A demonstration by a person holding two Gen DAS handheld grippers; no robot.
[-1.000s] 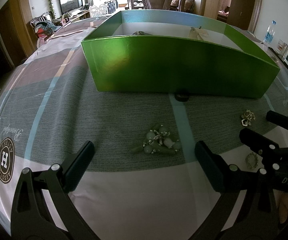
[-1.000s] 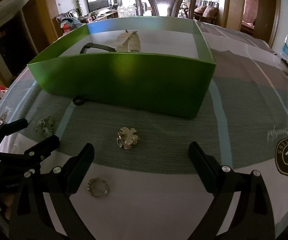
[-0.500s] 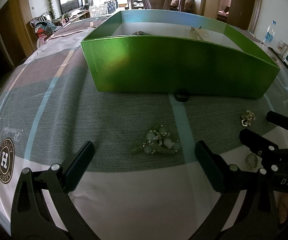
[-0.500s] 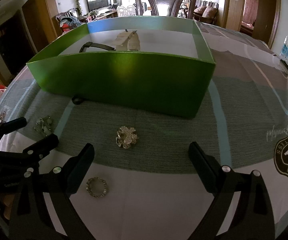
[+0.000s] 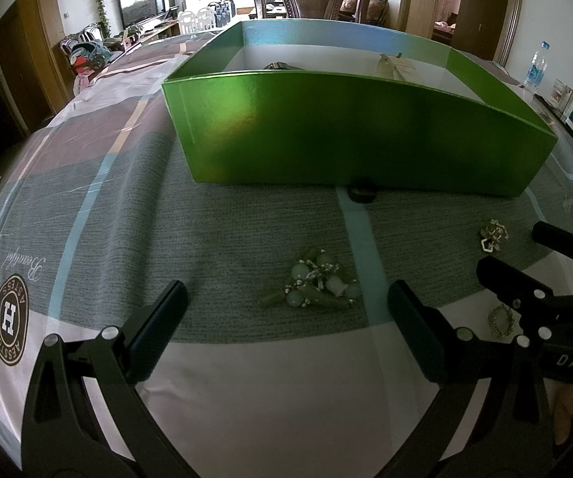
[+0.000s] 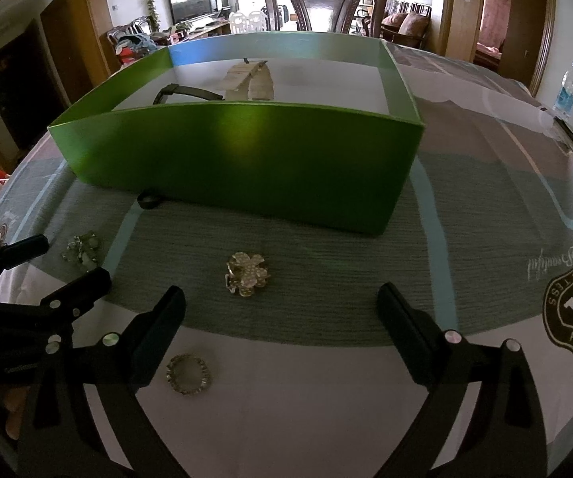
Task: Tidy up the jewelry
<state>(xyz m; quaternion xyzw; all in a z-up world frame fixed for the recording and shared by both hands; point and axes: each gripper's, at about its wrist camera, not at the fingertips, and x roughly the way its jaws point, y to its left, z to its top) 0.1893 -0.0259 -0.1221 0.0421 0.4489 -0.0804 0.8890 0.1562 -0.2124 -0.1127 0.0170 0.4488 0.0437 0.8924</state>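
Nothing has moved; both tongs (image 5: pixel 284 310) (image 6: pixel 280 314) gape empty, only the right view showing the ring (image 6: pixel 188 373) whole.

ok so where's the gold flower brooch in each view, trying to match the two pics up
Left wrist view: the gold flower brooch lies far right on the grey band of the tablecloth, just beyond the right claw.
Right wrist view: it sits near centre, ahead of and between the open fingers.
Shared landmark: the green box stands behind it in both views.
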